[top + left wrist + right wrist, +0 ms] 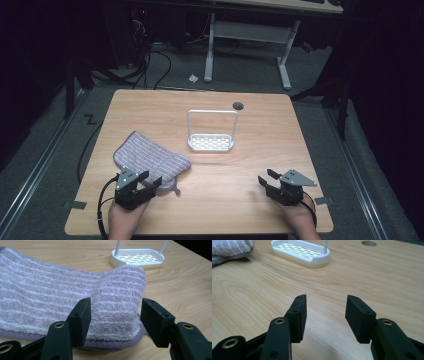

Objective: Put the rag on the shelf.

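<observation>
The striped towel [150, 159] lies directly ahead of the open left claw [150, 180]; the open right claw [267, 178] stands well apart.

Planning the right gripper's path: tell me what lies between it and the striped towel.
Bare wooden table lies between the right gripper and the striped towel, as the high view shows. The white rack stands farther back, off that line.

You have light wooden table [240, 200] with round cable hole [238, 105] near far edge. White slotted rack [211, 142] with tall loop handle sits just in front of hole. Striped purple towel [147, 157] lies flat to left of rack, nearer you.
</observation>
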{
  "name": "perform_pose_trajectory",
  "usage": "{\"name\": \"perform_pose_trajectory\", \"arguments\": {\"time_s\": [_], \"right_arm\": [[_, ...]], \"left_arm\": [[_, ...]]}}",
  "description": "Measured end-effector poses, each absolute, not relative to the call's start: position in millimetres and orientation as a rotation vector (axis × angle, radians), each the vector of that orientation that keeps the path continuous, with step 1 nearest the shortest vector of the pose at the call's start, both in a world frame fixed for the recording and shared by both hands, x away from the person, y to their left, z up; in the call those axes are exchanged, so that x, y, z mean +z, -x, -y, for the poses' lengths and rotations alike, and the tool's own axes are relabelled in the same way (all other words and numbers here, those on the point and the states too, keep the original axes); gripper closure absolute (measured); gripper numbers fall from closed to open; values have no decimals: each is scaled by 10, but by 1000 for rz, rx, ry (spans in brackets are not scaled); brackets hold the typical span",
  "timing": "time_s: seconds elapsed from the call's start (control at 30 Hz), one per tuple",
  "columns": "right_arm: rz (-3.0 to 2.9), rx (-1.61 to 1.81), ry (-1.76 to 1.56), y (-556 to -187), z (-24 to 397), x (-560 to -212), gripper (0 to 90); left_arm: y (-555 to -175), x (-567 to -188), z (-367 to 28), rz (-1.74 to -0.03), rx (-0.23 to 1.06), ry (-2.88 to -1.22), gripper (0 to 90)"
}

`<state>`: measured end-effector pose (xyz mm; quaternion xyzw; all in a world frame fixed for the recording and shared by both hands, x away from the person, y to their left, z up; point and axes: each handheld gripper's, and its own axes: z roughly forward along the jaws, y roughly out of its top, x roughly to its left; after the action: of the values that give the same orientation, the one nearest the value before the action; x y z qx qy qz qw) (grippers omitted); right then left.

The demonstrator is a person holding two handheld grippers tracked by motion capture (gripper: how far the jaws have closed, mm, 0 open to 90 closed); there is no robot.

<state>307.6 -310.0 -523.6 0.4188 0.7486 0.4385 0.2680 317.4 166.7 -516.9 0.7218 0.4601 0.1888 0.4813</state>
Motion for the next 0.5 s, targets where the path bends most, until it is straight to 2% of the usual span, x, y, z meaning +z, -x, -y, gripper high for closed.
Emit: {"name": "perform_pose_trajectory", "arguments": {"time_s": [0.2,0.23,0.33,0.37,0.4,0.43,0.5], "right_arm": [[-1985,1187,-1179,-3060,3169,-5230,521],[-1976,1194,-1189,-3068,3170,-5221,523],[-1979,1201,-1184,-3113,3128,-5213,524],[-1979,1201,-1184,-3113,3128,-5213,524],[-1981,1204,-1180,-3128,3106,-5210,524],[-1987,1213,-1172,-3154,3056,-5214,525],[-1997,1216,-1170,-3162,3028,-5219,525]], "left_arm": [[-3185,-5196,-1668,-1128,430,-1758,443],[-3137,-5182,-1667,-1108,436,-1757,569],[-3060,-5155,-1646,-1079,458,-1758,766],[-3060,-5155,-1646,-1079,458,-1758,807],[-3051,-5155,-1629,-1077,457,-1769,807],[-3061,-5176,-1559,-1077,437,-1789,857],[-3069,-5188,-1508,-1070,434,-1802,872]]}}
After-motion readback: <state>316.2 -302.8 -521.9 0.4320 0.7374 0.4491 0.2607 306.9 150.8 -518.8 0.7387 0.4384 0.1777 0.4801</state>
